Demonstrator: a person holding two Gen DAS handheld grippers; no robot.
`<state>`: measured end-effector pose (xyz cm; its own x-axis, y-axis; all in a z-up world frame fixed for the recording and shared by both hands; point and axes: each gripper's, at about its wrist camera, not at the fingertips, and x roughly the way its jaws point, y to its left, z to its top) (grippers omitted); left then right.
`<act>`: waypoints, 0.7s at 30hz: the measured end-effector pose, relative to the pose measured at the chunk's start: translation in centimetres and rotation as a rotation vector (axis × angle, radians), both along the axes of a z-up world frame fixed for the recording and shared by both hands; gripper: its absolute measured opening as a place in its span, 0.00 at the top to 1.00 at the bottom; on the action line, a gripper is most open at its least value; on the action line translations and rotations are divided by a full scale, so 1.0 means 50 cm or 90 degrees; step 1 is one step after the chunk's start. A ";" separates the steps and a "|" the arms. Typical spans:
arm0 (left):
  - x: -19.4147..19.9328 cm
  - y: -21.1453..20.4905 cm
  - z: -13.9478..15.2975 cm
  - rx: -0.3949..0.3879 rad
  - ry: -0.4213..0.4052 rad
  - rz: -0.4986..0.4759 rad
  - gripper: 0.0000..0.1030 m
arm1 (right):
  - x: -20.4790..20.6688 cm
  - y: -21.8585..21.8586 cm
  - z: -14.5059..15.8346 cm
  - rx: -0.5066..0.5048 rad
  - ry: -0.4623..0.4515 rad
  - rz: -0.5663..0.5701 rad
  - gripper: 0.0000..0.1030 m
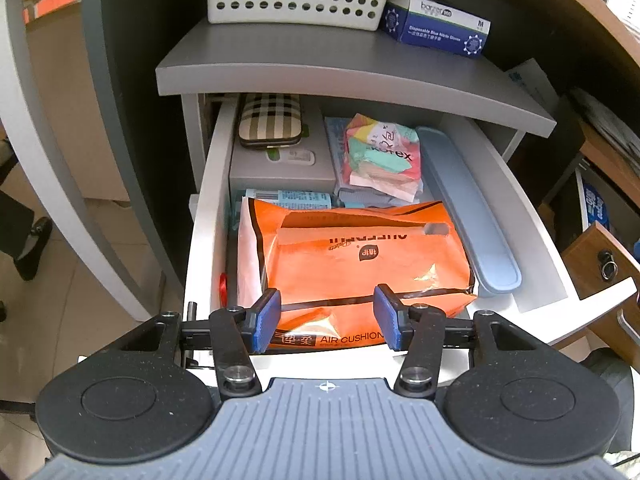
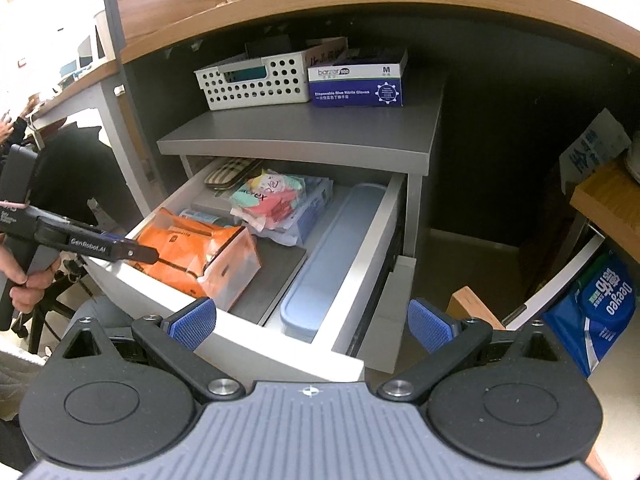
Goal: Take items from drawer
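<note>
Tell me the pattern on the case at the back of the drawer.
Plaid: cream and dark checks on the case, clearest in the left wrist view.

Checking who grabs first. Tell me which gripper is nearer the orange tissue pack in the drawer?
Left. The left gripper has its fingers on either side of the orange tissue pack's near end. The right gripper hangs open outside the drawer's front corner, nearer the long blue case.

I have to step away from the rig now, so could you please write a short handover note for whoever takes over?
Left gripper: closed on the near end of the orange tissue pack, which is not yet lifted.
Right gripper: open and empty, above the drawer's front edge.
In the drawer: plaid case, colourful tissue packet, long blue box.
Done: drawer open.
Left: lift the items out.
</note>
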<state>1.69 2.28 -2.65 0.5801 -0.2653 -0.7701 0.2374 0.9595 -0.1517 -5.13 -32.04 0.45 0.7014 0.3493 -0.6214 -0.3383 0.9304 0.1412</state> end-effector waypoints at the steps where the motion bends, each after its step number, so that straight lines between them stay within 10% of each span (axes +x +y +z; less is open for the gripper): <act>1: -0.003 0.000 0.000 0.000 0.001 0.000 0.48 | 0.005 0.004 0.001 -0.003 0.001 0.005 0.00; 21: -0.100 0.004 -0.004 0.011 -0.012 0.012 0.47 | 0.136 0.174 0.019 -0.091 0.008 0.254 0.01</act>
